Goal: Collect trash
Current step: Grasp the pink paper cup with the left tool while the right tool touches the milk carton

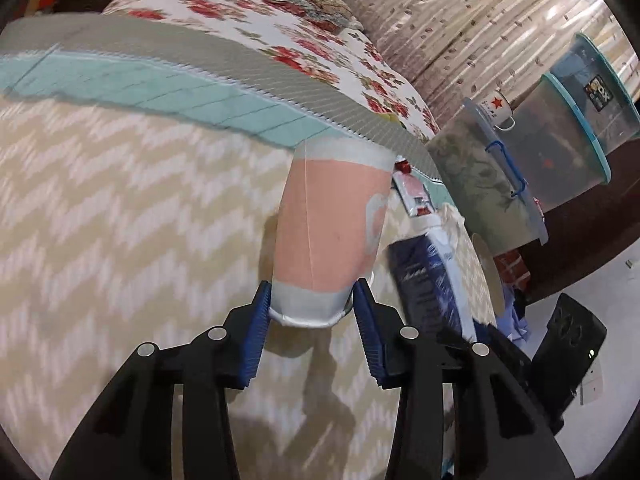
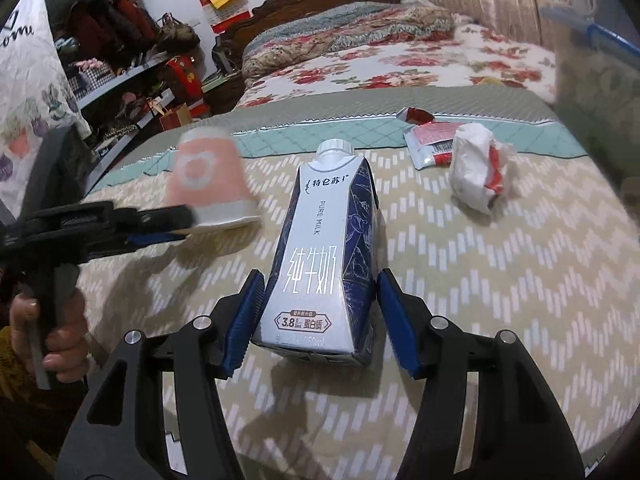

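Note:
My left gripper [image 1: 312, 312] is shut on the rim end of a pink paper cup [image 1: 332, 228], held upside down just above the chevron bedspread; the cup also shows blurred in the right wrist view [image 2: 208, 180], with the left gripper [image 2: 188, 220] on it. My right gripper [image 2: 318, 312] is open around the base of a blue and white milk carton [image 2: 320, 256] that stands on the bed; the carton shows in the left wrist view [image 1: 424, 280]. A crumpled white and red wrapper [image 2: 478, 164] and a flat red and white packet [image 2: 430, 144] lie beyond the carton.
The bedspread [image 2: 500, 280] has a teal and grey border. A floral quilt [image 2: 400, 60] covers the far bed. Clear storage bins [image 1: 560, 140] with a star mug [image 1: 500, 110] stand to the right. Cluttered shelves [image 2: 128, 72] stand at the left.

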`<state>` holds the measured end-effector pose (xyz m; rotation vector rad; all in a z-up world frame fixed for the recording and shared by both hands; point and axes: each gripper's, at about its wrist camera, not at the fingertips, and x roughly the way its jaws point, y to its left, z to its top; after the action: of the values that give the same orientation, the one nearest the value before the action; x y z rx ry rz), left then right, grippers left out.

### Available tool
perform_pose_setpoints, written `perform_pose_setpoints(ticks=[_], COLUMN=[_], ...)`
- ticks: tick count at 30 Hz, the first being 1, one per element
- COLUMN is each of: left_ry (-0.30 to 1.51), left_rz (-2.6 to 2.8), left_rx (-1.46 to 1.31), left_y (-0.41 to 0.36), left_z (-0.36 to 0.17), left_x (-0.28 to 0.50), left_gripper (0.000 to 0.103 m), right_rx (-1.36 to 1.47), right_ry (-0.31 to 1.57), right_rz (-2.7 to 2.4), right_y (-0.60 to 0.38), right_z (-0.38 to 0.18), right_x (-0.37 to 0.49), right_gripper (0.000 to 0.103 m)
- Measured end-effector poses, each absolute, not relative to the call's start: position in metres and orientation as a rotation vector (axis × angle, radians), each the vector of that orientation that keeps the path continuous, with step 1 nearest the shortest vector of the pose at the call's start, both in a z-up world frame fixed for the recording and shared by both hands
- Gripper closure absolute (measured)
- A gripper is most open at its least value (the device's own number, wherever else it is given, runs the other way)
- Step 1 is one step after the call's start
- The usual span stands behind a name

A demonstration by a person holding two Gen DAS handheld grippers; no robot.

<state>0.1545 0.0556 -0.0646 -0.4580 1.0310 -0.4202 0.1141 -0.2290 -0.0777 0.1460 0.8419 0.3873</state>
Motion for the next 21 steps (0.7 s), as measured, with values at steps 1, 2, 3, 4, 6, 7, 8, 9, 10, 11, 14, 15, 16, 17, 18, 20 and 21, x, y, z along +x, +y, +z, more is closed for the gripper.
perform_pose_setpoints(ticks=[1, 2, 3, 4, 6, 7, 8, 9, 10, 11, 14, 15, 16, 17, 18, 20, 21], left_ry=[1.037, 1.038, 1.034, 1.031, 1.026, 1.023, 1.022, 1.021, 1.020, 1.018, 0.996, 0.988, 0.984, 0.982, 0.981, 0.979, 0.976], left_rz=[-0.412, -0.413, -0.415, -0.411, -0.411, -0.408, -0.408, -0.408, -0.414, -0.421, -0.434, -0.439, -0.445, -0.451, -0.455, -0.462, -0.468], left_rx=[-0.475, -0.488, -0.501, -0.504, -0.503, -0.501, -0.506, -0.516, -0.534, -0.549, -0.594, -0.606, -0.618, -0.629, -0.638, -0.652, -0.657], left_y=[0.062, 0.066, 0.072, 0.075, 0.076, 0.077, 0.077, 0.078, 0.081, 0.084, 0.094, 0.097, 0.099, 0.101, 0.103, 0.106, 0.107], left_z=[-0.067, -0.068, -0.069, -0.069, -0.067, -0.067, -0.066, -0.066, -0.065, -0.065, -0.064, -0.063, -0.062, -0.062, -0.062, -0.061, -0.060], left_x=[0.147, 0.143, 0.139, 0.134, 0.131, 0.129, 0.129, 0.128, 0.128, 0.126, 0.125, 0.126, 0.126, 0.128, 0.129, 0.130, 0.131], left_gripper=[0.064, 0.064, 0.064, 0.064, 0.061, 0.057, 0.056, 0.054, 0.052, 0.051, 0.043, 0.042, 0.042, 0.042, 0.042, 0.042, 0.042], right_rx=[0.133, 0.126, 0.127, 0.130, 0.131, 0.129, 0.124, 0.121, 0.119, 0.119, 0.117, 0.109, 0.099, 0.087, 0.075, 0.061, 0.050], right_ry=[0.840, 0.838, 0.833, 0.826, 0.814, 0.802, 0.775, 0.753, 0.728, 0.699, 0.645, 0.645, 0.650, 0.664, 0.683, 0.712, 0.726], right_rz=[0.380, 0.374, 0.371, 0.368, 0.363, 0.357, 0.342, 0.333, 0.324, 0.320, 0.356, 0.373, 0.394, 0.425, 0.457, 0.497, 0.516], right_y=[-0.227, -0.227, -0.227, -0.226, -0.226, -0.225, -0.226, -0.225, -0.226, -0.226, -0.221, -0.218, -0.212, -0.205, -0.195, -0.180, -0.170], right_z=[-0.078, -0.078, -0.077, -0.076, -0.073, -0.070, -0.065, -0.062, -0.057, -0.052, -0.034, -0.031, -0.029, -0.027, -0.028, -0.029, -0.030], right_x=[0.112, 0.111, 0.111, 0.109, 0.105, 0.103, 0.099, 0.095, 0.091, 0.088, 0.080, 0.080, 0.081, 0.084, 0.088, 0.094, 0.099], right_gripper=[0.039, 0.036, 0.033, 0.033, 0.032, 0.029, 0.028, 0.028, 0.028, 0.028, 0.048, 0.058, 0.065, 0.067, 0.069, 0.070, 0.070])
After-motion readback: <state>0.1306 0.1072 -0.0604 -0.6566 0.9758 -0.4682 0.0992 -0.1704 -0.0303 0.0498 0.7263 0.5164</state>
